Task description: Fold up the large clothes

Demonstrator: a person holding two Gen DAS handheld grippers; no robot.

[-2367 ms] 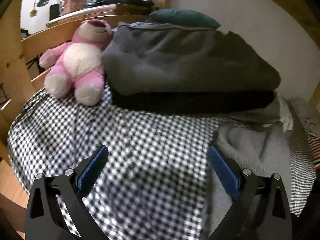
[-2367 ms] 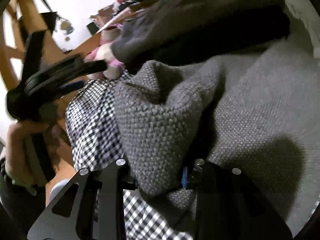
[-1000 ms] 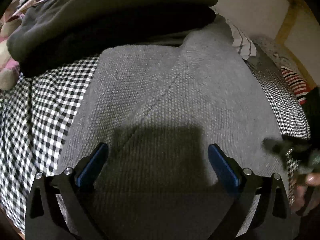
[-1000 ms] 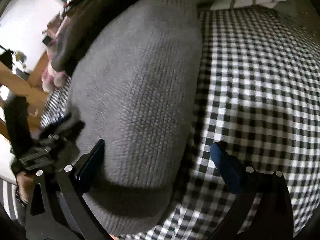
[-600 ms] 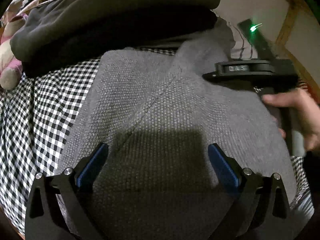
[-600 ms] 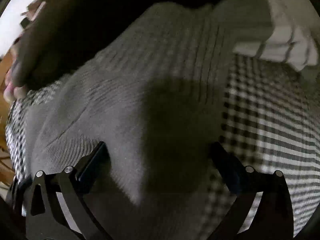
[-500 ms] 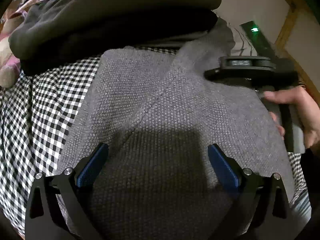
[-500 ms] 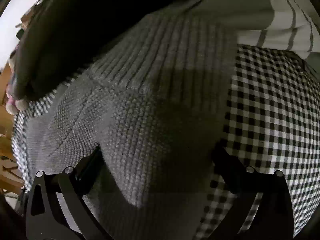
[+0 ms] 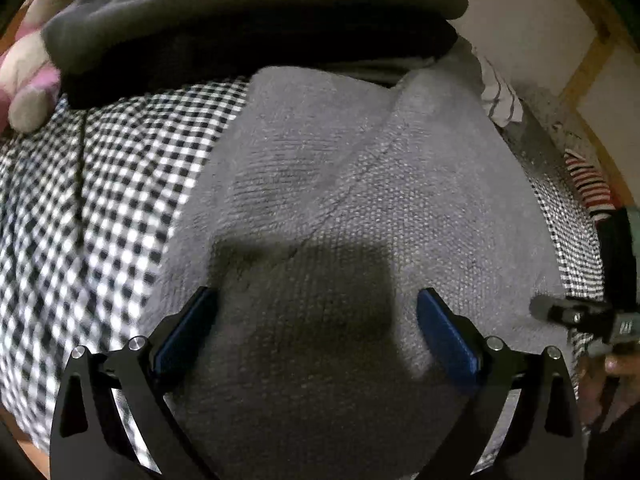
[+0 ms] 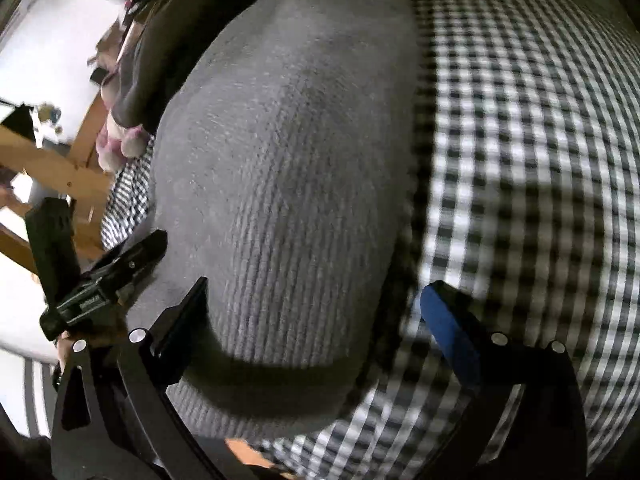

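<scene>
Sweater (image 9: 360, 208), grey knit, is being spread on the checked bed (image 9: 112, 184), dark pile (image 9: 240, 20) at 12 o'clock. Left tool (image 9: 316, 328) and right tool (image 10: 312, 312) are being held released above it; both hem corners should be pinched evenly.

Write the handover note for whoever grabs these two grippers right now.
Left gripper: open, empty, over the grey sweater.
Right gripper: open, empty, straddling the sweater's rounded edge at the near side of the bed.
The sweater lies folded into a compact block on the checked bedsheet, just in front of the stack of dark folded clothes. A pink plush toy sits to the left.
Done: the sweater looks folded.
Left: probably tidy its edges and move it onto the stack. Striped clothes at the far right look unfolded.
</scene>
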